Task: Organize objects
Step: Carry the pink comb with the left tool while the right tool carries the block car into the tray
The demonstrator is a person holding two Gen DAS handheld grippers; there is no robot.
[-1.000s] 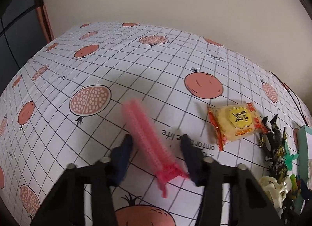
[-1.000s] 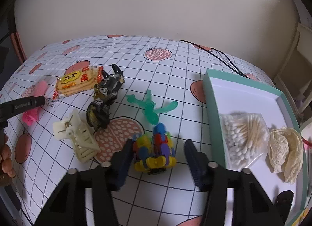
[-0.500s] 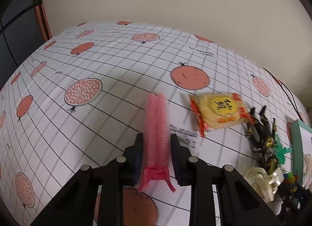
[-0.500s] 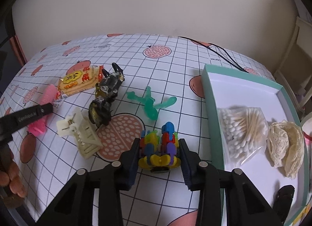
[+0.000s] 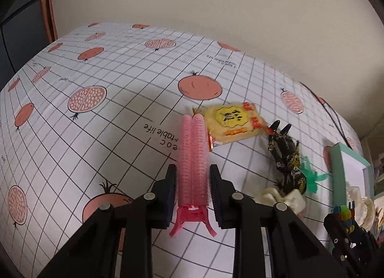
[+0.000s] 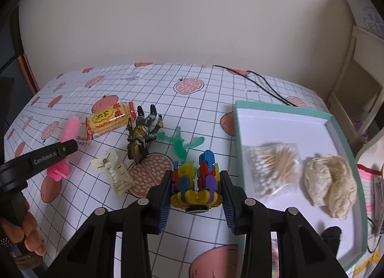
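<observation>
A white tablecloth (image 6: 204, 91) is showing a black grid with salmon pomegranates. A pink hair-roller clip (image 5: 193, 160) is sitting between black grippers with navy pads (image 5: 217, 196). The snack packet (image 6: 109, 119) is glowing yellow with red-orange ends. The toy figure (image 6: 141, 139) is wearing black and yellow, the claw clip (image 6: 112, 172) cream, the plastic plant (image 6: 182, 143) green. The block toy (image 6: 195, 182) is mixing blue, red, yellow, green and purple. The tray (image 6: 283, 107) is showing teal rims around white.

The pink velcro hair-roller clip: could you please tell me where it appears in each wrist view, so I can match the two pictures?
Left wrist view: the pink velcro hair-roller clip stands at lower centre, clamped by the left gripper.
Right wrist view: it lies at the far left, partly hidden behind that gripper's black finger.
Shared landmark: the yellow snack packet lies just right of the clip in both views.
</observation>
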